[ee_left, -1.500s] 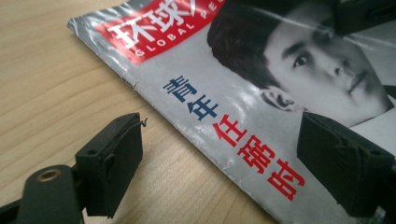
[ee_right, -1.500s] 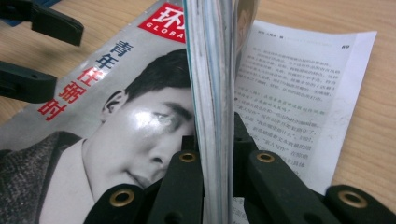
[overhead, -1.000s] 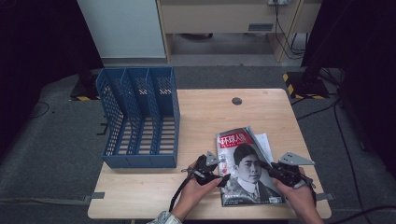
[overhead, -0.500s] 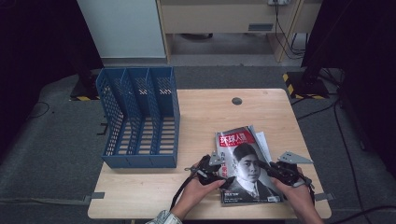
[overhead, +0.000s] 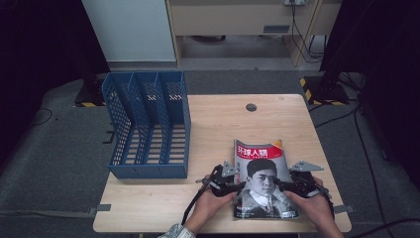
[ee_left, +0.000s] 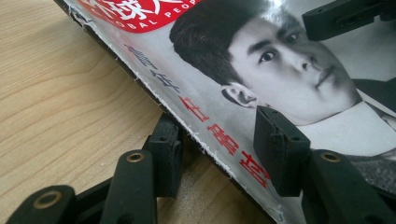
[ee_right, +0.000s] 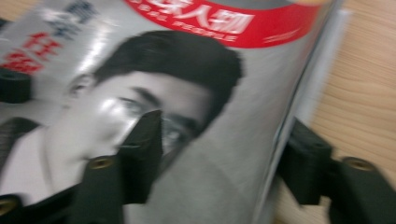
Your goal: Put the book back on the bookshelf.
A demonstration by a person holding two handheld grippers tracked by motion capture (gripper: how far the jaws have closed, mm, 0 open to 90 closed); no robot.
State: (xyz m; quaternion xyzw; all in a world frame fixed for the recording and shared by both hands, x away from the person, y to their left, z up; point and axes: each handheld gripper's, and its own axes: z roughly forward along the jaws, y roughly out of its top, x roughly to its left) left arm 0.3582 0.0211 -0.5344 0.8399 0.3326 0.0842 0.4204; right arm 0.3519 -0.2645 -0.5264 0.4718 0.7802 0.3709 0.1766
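Observation:
A magazine (overhead: pixel 265 178) with a red title band and a black-and-white portrait lies flat near the table's front right. My left gripper (overhead: pixel 237 187) is at its left edge. In the left gripper view its jaws (ee_left: pixel 217 140) have just been closing. One stands on the wood under the frayed edge, the other over the cover (ee_left: pixel 289 70), with a gap left between them. My right gripper (overhead: pixel 285 186) is at the magazine's right edge. Its jaws (ee_right: pixel 224 130) have just been opening and stand wide, one over the cover (ee_right: pixel 187 70), one beyond the edge above the table.
A blue mesh file rack (overhead: pixel 148 124) with three slots stands on the left half of the wooden table (overhead: pixel 223 119). A small dark round hole (overhead: pixel 251 107) sits near the far edge. Cables and dark stands surround the table on the floor.
The magazine's right side, held slightly raised with a white page showing, has dropped flat. The right jaws have come apart from it. Both hands stay in place.

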